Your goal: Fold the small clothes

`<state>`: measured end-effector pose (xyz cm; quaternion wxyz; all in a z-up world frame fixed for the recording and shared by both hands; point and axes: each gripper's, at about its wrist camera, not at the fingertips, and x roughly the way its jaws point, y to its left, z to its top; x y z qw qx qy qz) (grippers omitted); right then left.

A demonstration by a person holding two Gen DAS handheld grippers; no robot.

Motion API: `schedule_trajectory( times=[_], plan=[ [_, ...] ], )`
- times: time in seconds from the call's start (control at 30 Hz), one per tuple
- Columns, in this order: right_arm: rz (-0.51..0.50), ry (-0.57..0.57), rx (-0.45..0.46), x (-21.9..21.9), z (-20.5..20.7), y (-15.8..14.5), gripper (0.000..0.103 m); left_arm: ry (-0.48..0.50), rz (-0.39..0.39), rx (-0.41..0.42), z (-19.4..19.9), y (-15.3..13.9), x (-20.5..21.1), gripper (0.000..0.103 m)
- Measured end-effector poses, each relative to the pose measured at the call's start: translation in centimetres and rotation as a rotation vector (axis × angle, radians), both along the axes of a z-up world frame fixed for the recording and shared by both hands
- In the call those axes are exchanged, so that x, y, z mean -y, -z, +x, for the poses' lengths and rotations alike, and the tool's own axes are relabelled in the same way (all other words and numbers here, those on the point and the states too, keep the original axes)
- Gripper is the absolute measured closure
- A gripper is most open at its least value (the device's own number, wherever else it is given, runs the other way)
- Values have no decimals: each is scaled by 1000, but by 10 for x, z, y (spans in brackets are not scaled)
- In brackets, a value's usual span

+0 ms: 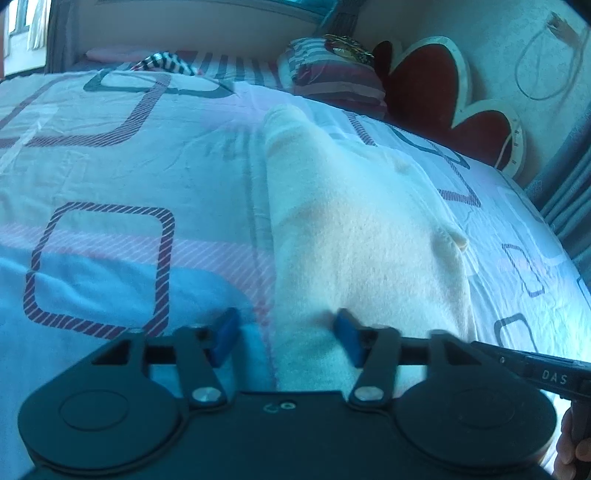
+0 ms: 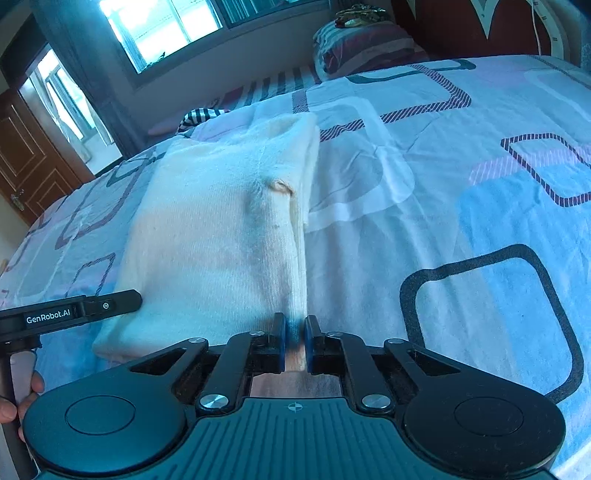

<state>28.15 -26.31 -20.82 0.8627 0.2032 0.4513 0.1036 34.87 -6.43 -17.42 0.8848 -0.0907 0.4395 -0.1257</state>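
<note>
A cream knitted garment lies folded into a long strip on the patterned bed cover. My left gripper stands open at the strip's near end. The strip's left edge runs between its blue pads, and the right pad rests on the cloth. In the right wrist view the same garment stretches away from me. My right gripper is shut on its near right edge, with the cloth pinched between the two blue pads.
A striped pillow and a red heart-shaped headboard stand at the bed's far end. A black-and-white striped garment lies beyond the cream one. A wooden door and a window are behind the bed. Bed cover spreads to the right.
</note>
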Motion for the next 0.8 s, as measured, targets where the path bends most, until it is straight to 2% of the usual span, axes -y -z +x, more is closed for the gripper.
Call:
schedule_trajectory(
  times=[0.03,0.07,0.4,0.7,0.73,0.8],
  plan=[
    [8,6,8,1,0,-3,94,-3,3,3,0,-1,0,31],
    [18,21,22,3,1,-7,94,-2,7,8,0,-2,-1,30],
    [95,94,71,13,49,-17,93,-62,-34,42,14,-15,-8,30],
    [151,117,21,15,83,-3,88,-71,-36,57,36,-15,3,30],
    [154,121,23,16,81,-3,86,-73,-37,51,38,-14,4,30],
    [145,121,37,16,75,-6,70,-74,-50,41,40,-12,4,30]
  ],
)
